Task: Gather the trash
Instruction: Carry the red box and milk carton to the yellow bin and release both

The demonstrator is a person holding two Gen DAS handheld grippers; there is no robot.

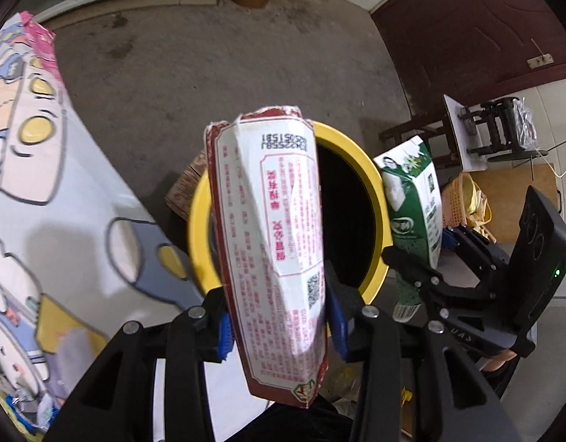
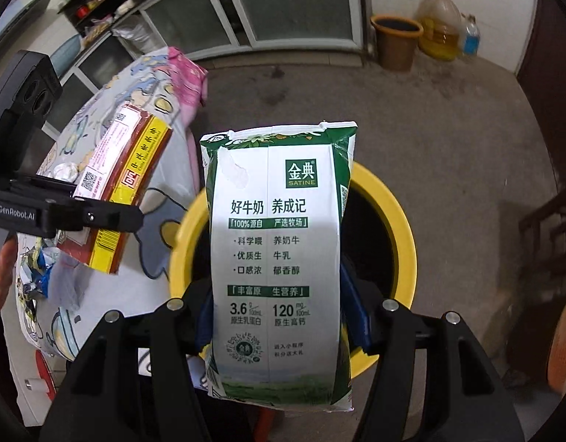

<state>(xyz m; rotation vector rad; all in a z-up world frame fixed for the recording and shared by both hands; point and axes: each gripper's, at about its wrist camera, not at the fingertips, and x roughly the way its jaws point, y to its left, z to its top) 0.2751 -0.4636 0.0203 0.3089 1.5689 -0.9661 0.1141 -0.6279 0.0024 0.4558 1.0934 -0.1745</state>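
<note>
We noted the left gripper with its jaws clenched on a red-and-white carton, blue pads pressing both flat sides; the carton stood up between the jaws, torn end farthest from us. The right gripper had its jaws clamped on a green-and-white milk carton, likewise upright between the blue pads, its printed face toward the camera.

Just beyond both sets of jaws we saw the yellow bin, its dark mouth open directly behind each carton; in the right wrist view the bin rim ringed the milk carton on both sides. From the left wrist view, the right gripper and milk carton hung to the right of the left jaws, over the bin's far rim. From the right wrist view, the left gripper and its carton sat to the left of the right jaws, over the cartoon-print cloth.

That cloth covered the tabletop left of the jaws, with crumpled wrappers lying on it near the holder's hand.

Farther ahead lay bare concrete floor, then a brown bucket, a yellow oil jug and a water bottle against the far wall.
</note>
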